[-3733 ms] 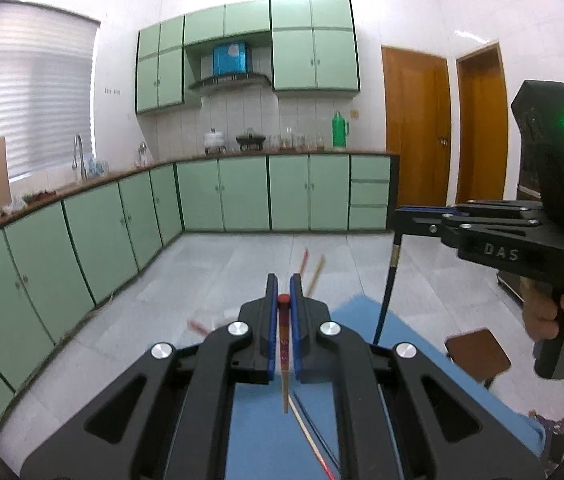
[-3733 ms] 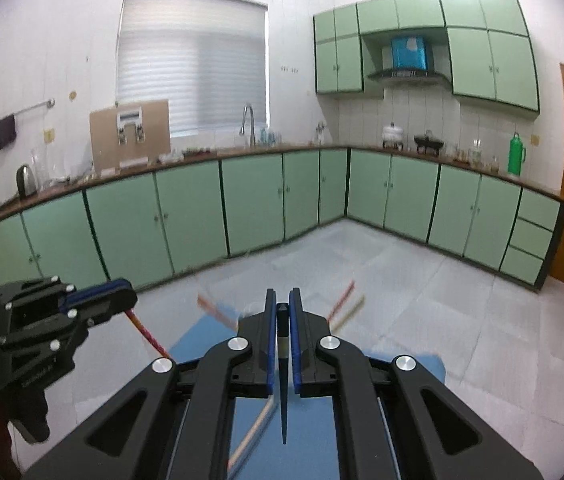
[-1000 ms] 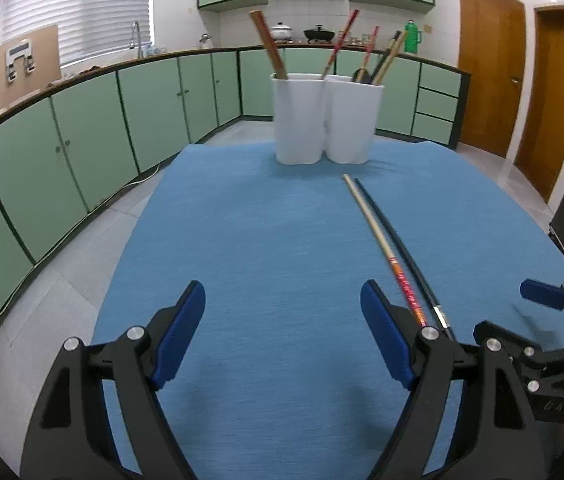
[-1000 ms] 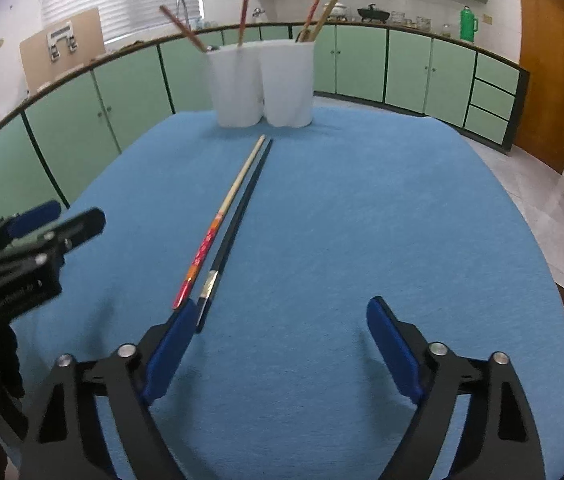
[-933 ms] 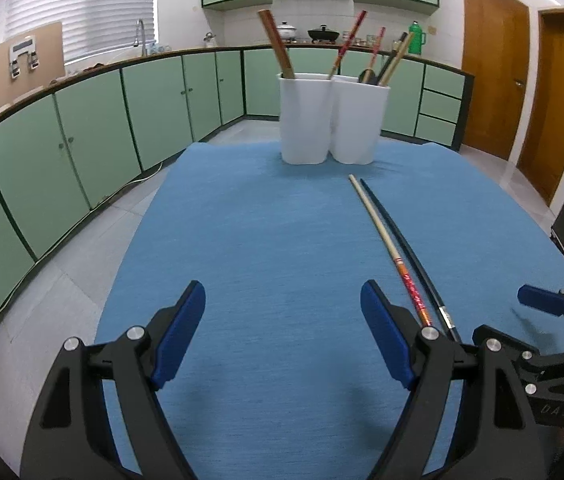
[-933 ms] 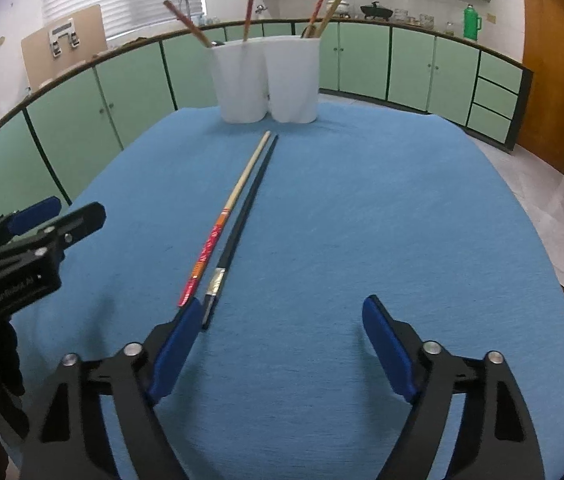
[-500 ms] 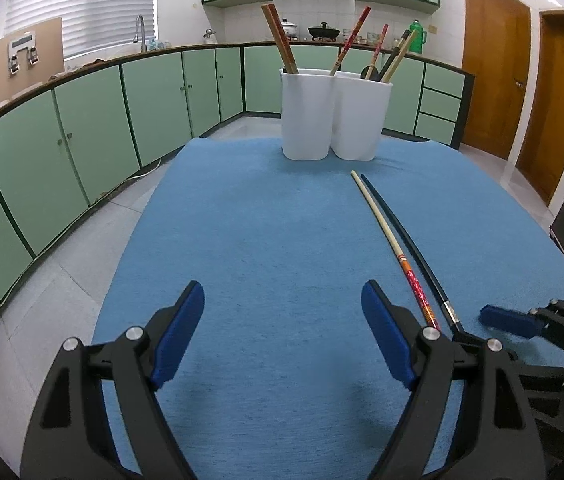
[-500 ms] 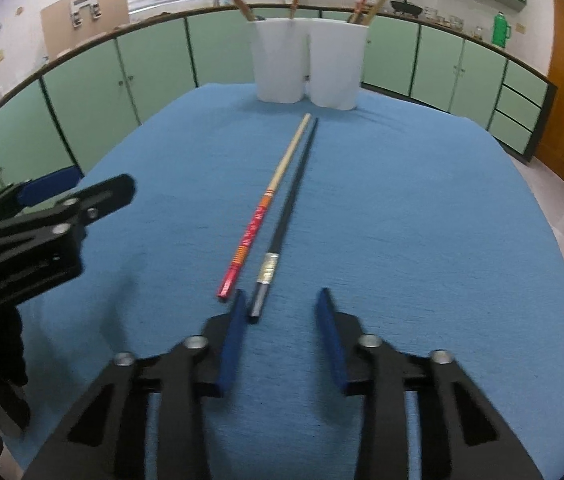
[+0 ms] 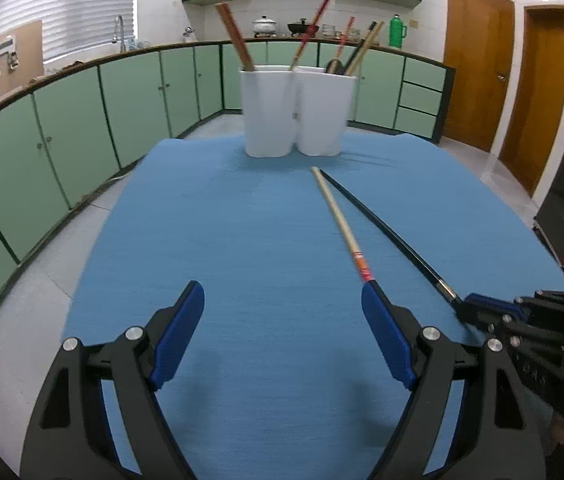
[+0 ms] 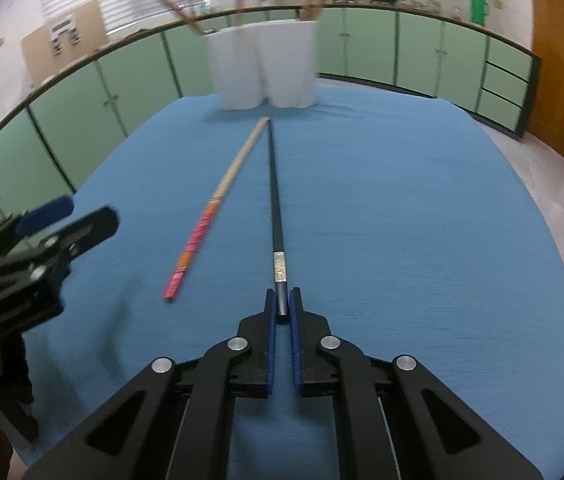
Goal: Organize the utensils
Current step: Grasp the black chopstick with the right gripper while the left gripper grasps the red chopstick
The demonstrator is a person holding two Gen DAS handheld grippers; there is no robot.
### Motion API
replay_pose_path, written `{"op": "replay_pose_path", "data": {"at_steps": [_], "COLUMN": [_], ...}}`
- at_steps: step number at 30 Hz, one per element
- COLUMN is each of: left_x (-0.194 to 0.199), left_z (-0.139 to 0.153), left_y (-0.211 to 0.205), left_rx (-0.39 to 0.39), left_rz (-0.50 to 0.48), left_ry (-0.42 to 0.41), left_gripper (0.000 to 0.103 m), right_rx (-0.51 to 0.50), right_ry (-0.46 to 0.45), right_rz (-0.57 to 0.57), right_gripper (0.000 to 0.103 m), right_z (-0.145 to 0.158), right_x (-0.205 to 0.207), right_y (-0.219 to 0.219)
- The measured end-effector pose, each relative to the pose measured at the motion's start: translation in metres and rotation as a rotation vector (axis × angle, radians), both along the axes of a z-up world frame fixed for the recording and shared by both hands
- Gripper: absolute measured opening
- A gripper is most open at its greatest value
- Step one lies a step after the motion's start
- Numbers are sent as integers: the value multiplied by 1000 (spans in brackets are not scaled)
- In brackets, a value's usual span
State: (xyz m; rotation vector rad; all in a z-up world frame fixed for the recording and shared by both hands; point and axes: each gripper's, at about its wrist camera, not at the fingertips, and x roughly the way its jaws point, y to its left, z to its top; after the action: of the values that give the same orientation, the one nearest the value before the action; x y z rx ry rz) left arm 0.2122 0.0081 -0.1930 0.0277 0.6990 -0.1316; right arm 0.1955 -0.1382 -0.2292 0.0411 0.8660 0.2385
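Writing: on my right gripper's body, seen at the edge of the left wrist view, there are pale letters, too blurred for me to read; the black chopstick's silver band carries marks too small to make out.
My right gripper point(image 10: 282, 307): jaws have just been closing and now pinch the near end of the black chopstick point(image 10: 275, 200), blue pads pressed on either side of it.
My left gripper point(image 9: 282, 320): jaws stand wide, nothing between them, over bare blue cloth point(image 9: 242, 240).
Black chopstick: lies on the cloth, pointing away toward the white holders.
Wooden chopstick point(image 10: 218, 200): red and orange patterned at the near end, plain wood beyond; it lies just left of the black one, their far tips nearly meeting, near ends spread apart. Its near end is close by my left gripper's right finger.
White holders point(image 9: 295, 110): two joined cups at the far side of the cloth, several chopsticks leaning upright in them.
Around: green cabinets point(image 9: 74, 120), worktop with pots and a green flask point(image 9: 397, 31), wooden doors point(image 9: 477, 60).
In the way: nothing lies between the chopsticks and the holders.
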Motion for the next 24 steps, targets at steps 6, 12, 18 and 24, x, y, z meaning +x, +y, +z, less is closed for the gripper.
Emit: {"op": "replay_pose_path", "data": {"at_steps": [6,12,18,24], "left_x": [4,7,9,9], "left_z": [-12,-21,-29,-30], "left_y": [-24,-42,-59,-72], "left_rx": [-59,-37,13,59], "left_rz": [-36,-74,-96,-127], "left_ry": [76,139,184,181], "left_gripper": [68,53,46,15], "right_rx": [-19,1,15,32], "right_ry": [-16,-18,-21,-21], "right_rz": [-28,-54,-87,-86], "right_gripper": [7,7,7,7], "right_z": [2,1,2,1], "right_x": [2,7,8,7], "right_y": [-20,-36,-51,-55]}}
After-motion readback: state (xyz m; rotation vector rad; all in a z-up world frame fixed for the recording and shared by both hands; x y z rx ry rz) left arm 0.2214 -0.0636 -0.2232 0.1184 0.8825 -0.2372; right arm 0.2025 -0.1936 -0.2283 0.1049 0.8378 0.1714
